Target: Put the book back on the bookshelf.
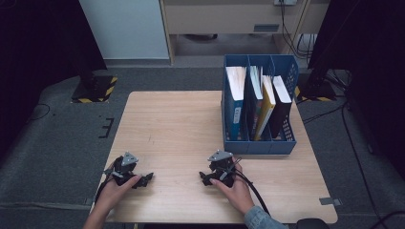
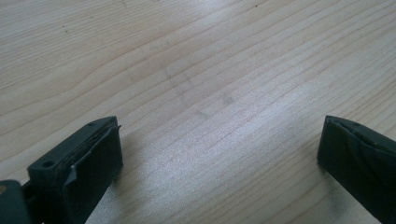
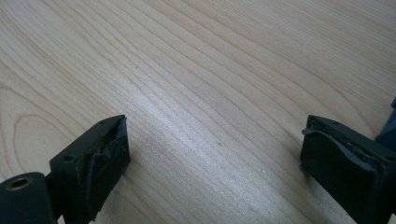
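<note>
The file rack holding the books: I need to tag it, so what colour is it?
Blue, the file rack; clearest in the high view.

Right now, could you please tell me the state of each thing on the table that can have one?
Left gripper: jaws open, nothing between them, low over the table.
Right gripper: jaws open, nothing between them, low over the table.
Blue file rack: upright at the table's right side, loaded.
Books: standing on edge in the rack's compartments, some leaning.

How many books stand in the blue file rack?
4, in the blue plastic file rack at the table's far right: blue book left, colourful one next, yellow, then black; thinner ones may be hidden.
</note>
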Motion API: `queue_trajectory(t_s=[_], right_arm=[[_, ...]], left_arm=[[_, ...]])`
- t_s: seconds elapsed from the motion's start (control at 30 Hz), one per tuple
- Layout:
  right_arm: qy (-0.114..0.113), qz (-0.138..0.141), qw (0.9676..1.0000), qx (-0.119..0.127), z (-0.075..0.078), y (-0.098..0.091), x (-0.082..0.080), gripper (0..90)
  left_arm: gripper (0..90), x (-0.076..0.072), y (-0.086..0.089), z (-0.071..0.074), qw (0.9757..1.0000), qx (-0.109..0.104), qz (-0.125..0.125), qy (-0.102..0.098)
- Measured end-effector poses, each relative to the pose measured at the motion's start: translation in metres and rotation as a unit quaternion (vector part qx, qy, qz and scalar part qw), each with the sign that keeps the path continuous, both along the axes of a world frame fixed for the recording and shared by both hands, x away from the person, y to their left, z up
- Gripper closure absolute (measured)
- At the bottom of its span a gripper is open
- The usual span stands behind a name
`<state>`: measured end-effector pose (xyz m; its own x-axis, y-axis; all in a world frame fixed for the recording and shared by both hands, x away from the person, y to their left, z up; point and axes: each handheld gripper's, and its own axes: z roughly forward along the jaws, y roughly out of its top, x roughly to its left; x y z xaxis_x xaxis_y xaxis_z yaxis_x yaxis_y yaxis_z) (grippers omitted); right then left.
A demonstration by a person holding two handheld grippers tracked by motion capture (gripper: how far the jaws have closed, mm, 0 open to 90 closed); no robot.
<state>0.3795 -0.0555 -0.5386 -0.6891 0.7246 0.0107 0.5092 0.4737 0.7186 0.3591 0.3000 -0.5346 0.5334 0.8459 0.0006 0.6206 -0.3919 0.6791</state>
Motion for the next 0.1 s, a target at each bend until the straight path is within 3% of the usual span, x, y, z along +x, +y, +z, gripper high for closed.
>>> queue_trajectory(t_s=[0.1], right_arm=[[-0.002, -0.007, 1.0, -0.002, -0.0002, -0.0002, -0.0005, 7.1]], left_arm=[[0.0, 0.0, 0.0001, 0.0, 1.0, 0.0, -0.001, 0.0]])
